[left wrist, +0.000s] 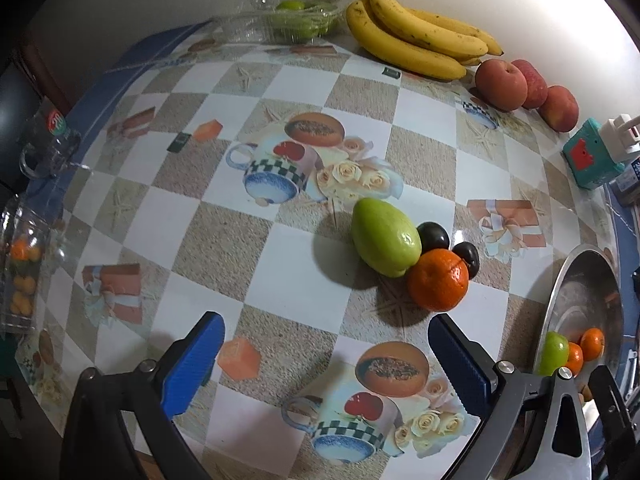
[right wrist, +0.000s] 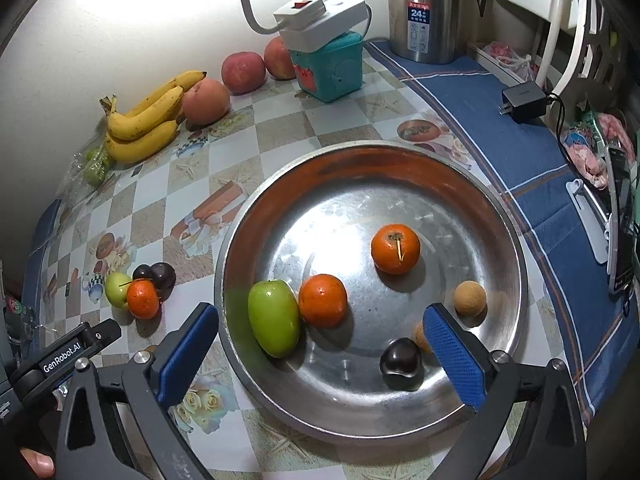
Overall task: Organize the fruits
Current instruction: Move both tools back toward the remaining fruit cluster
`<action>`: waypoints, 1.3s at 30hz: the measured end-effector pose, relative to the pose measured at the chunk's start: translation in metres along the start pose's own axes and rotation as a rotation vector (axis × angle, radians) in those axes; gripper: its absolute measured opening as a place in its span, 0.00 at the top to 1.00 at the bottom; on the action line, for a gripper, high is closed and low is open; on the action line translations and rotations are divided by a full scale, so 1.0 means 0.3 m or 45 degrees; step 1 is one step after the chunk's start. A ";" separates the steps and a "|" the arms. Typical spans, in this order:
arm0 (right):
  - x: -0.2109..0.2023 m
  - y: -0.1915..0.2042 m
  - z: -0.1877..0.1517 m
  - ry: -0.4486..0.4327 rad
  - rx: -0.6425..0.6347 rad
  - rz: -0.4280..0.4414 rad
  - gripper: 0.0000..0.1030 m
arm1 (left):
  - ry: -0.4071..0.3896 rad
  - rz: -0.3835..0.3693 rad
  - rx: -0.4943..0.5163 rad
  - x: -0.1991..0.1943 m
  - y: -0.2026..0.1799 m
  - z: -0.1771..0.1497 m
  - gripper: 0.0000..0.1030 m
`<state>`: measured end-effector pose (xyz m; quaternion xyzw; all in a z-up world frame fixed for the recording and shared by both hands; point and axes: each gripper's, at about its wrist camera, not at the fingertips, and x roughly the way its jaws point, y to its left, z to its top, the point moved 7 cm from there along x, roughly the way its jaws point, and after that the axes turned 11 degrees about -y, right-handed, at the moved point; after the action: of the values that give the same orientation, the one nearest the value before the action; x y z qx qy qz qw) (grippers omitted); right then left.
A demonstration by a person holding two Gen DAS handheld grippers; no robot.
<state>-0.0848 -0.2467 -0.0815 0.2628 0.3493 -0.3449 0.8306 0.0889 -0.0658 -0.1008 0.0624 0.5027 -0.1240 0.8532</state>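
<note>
The left gripper (left wrist: 326,354) is hanging over the patterned counter (left wrist: 280,248) with its blue pads spread wide and nothing between them. Just ahead of it, a green fruit (left wrist: 385,242), an orange (left wrist: 438,280) and two dark plums (left wrist: 434,236) are sitting together on the counter, touching one another. The right gripper (right wrist: 320,348) is pointing down over a round metal tray (right wrist: 360,160), its jaws also standing wide apart and gripping nothing. Inside the tray a green fruit (right wrist: 274,318) is lying against an orange (right wrist: 323,300); a second orange (right wrist: 395,248) is sitting apart nearer the middle, a tan round fruit (right wrist: 470,298) is resting near the right rim, and a dark plum (right wrist: 401,364) is lying close to the right pad. Another small orange-brown fruit is partly hidden behind that pad. Against the wall, a bunch of bananas (right wrist: 148,120) is lying beside three reddish apples (right wrist: 244,72).
</note>
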 end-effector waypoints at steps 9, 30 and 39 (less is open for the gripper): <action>-0.009 0.036 0.019 -0.058 -0.014 0.061 0.01 | -0.066 0.032 0.038 -0.020 0.008 0.055 0.00; 0.028 0.104 0.092 -0.066 0.002 0.078 0.01 | -0.166 0.031 0.102 -0.016 -0.006 0.242 0.00; 0.032 0.199 0.141 -0.080 -0.057 0.128 0.01 | -0.174 -0.031 0.107 -0.027 0.021 0.257 0.00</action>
<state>-0.0178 -0.2418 -0.0511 0.2504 0.3172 -0.3031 0.8630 0.1517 -0.0765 -0.0563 0.0835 0.4384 -0.1593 0.8806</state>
